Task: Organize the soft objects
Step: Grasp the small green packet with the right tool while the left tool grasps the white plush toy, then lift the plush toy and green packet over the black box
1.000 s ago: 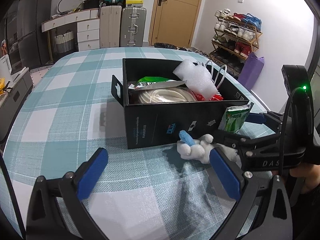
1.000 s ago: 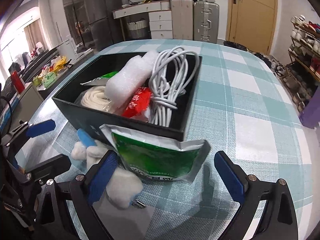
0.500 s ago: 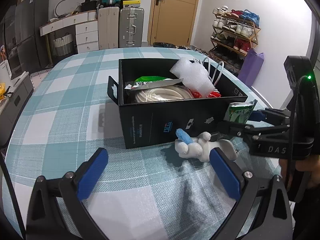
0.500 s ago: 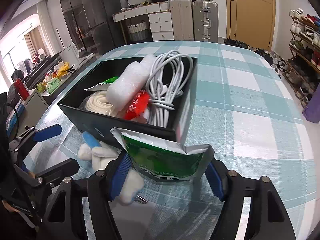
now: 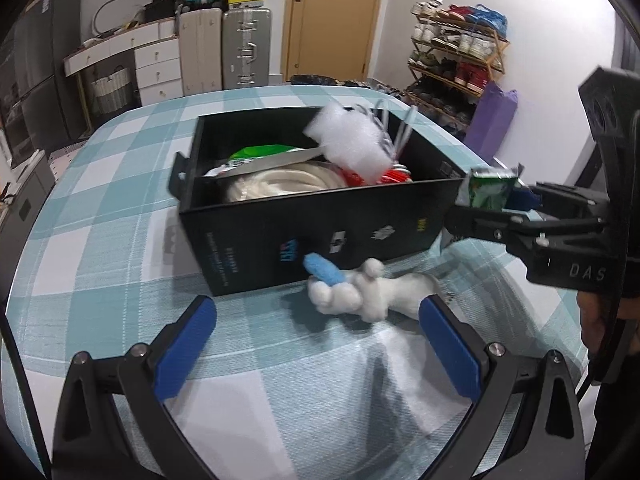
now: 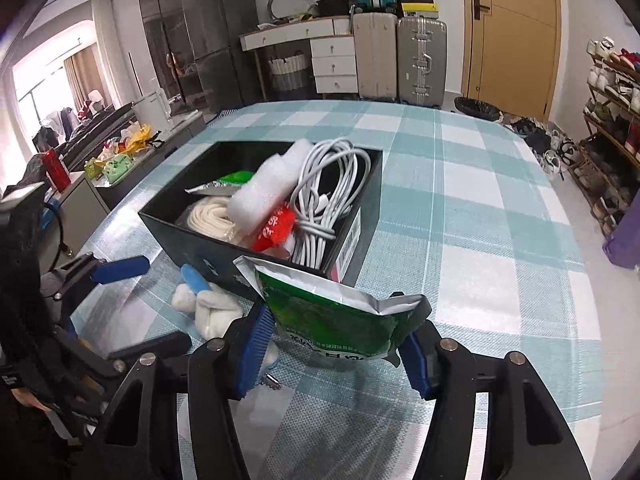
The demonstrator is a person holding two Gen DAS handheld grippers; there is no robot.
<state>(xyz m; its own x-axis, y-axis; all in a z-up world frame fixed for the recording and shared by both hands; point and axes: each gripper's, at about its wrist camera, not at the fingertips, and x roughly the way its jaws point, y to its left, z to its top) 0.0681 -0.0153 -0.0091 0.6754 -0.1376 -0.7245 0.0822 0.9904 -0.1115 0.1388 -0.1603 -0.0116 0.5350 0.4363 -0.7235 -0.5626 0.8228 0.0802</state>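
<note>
Left wrist view: left gripper [image 5: 316,344] at the bottom of the frame, blue pads spread wide apart, nothing between them.
Right wrist view: right gripper [image 6: 336,348] at lower centre, pads closed on a green packet [image 6: 334,320].
Green packet: upright between the pads, silver top edge torn open, raised off the cloth just in front of the near corner of the box; in the left wrist view it sits at right of centre [image 5: 490,192], level with the box rim.
Box [image 5: 320,232]: black, open-topped, centre of both frames, standing on the table.
Box contents: white foam roll [image 6: 266,196] sticking up above the rim; white cable bundle [image 6: 324,200] on the right side in the right wrist view; cream rope coil [image 6: 210,216] beside the foam; red wrapper [image 6: 274,228] under the foam; a second green packet [image 6: 228,182] towards the back.
Plush toy [image 5: 368,292]: white with a blue part, lying on the cloth against the front wall of the box, between the two grippers; lower left of centre in the right wrist view [image 6: 208,304].
Table [image 6: 460,200]: covered with a teal and white checked cloth.
Background: suitcases [image 6: 400,56] and a door [image 6: 508,32] at the top of the frame; shoe rack [image 5: 456,64] at upper right in the left wrist view.
</note>
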